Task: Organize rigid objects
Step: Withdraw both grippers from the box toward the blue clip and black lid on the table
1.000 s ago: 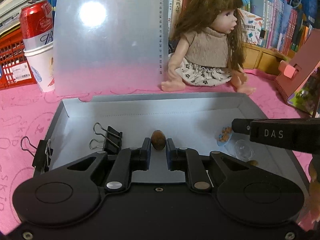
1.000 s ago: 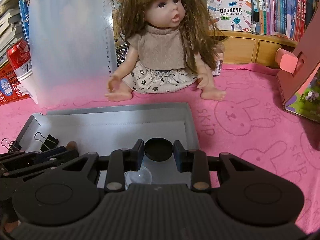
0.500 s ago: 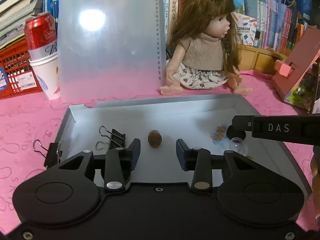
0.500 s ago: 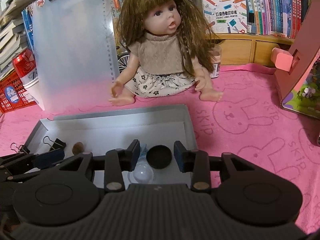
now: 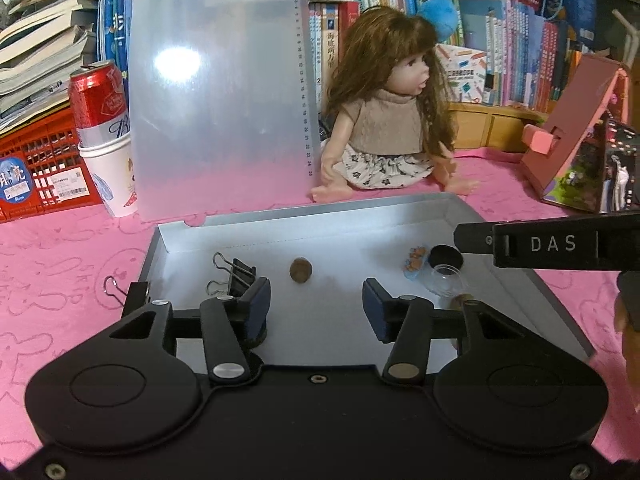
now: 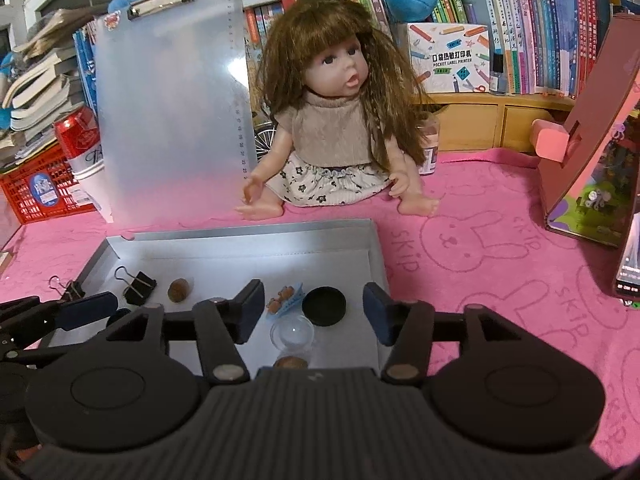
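My left gripper (image 5: 316,305) and right gripper (image 6: 314,312), just opening, pinch nothing; nut (image 5: 300,270) and cap (image 6: 324,306) lie in the tray (image 6: 248,236), one binder clip (image 5: 120,294) seemingly outside.

Dim warm indoor light, glare spot on the translucent clipboard (image 5: 220,92), fisheye-bent edges.

The tray (image 6: 376,248) lies on the pink cloth (image 6: 480,280), and everything else is placed from it. Inside it, from left to right, lie a binder clip (image 6: 138,286), a nut (image 6: 178,290), a small packet (image 6: 285,299) and a round cap (image 6: 324,305). A clear dome (image 6: 291,334) sits on the near side of the cap. Another binder clip (image 6: 68,289) grips the tray's left wall. Behind the tray sits a doll (image 6: 340,136), with a clipboard (image 6: 172,120) standing behind the tray's left corner.
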The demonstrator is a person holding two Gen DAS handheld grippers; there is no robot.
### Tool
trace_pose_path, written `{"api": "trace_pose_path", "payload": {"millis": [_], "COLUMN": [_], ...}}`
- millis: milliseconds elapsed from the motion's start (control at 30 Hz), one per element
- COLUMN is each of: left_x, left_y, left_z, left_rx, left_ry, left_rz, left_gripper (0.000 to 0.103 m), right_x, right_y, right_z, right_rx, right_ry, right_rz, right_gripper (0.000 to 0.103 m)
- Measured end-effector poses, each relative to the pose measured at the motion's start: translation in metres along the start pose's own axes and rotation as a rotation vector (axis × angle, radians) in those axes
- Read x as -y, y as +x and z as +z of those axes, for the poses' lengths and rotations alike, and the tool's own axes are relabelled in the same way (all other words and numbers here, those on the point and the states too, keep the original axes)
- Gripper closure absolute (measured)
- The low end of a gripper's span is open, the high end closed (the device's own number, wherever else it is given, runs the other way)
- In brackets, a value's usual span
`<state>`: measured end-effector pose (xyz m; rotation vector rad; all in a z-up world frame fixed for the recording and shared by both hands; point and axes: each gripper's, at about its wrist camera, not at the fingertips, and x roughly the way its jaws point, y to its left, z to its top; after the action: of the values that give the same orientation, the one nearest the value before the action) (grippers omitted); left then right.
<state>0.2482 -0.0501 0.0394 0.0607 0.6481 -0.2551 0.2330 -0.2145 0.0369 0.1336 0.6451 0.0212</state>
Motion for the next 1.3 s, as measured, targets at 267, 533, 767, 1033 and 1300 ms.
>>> {"api": "trace_pose_path", "payload": {"millis": [267, 533, 767, 1033, 1300], "left_x": [0.002, 0.005, 0.007, 0.010, 0.013], "left_y": [-0.030, -0.055, -0.071, -0.087, -0.104], "left_z": [-0.013, -0.031, -0.045, -0.060, -0.072], "left_rx": [0.025, 0.032, 0.041, 0.038, 0.049], "left_ry": [0.008, 0.011, 0.021, 0.032, 0.050], "left_rz": [-0.033, -0.067, -0.080, -0.107, -0.122], "left_gripper": [0.047, 0.044, 0.040, 0.039, 0.039], "right_x": [0.002, -0.002, -0.006, -0.011, -0.012], "right_y": [-0.023, -0.046, -0.062, -0.079, -0.093], "right_z": [-0.009, -0.024, -0.034, -0.044, -0.055], "right_rx": [0.038, 0.066, 0.090, 0.124, 0.141], "right_ry": [-0.015, -0.040, -0.059, -0.104, -0.122], "right_rz": [0.027, 0.067, 0.092, 0.102, 0.119], "right_gripper": [0.021, 0.016, 0.013, 0.007, 0.004]}}
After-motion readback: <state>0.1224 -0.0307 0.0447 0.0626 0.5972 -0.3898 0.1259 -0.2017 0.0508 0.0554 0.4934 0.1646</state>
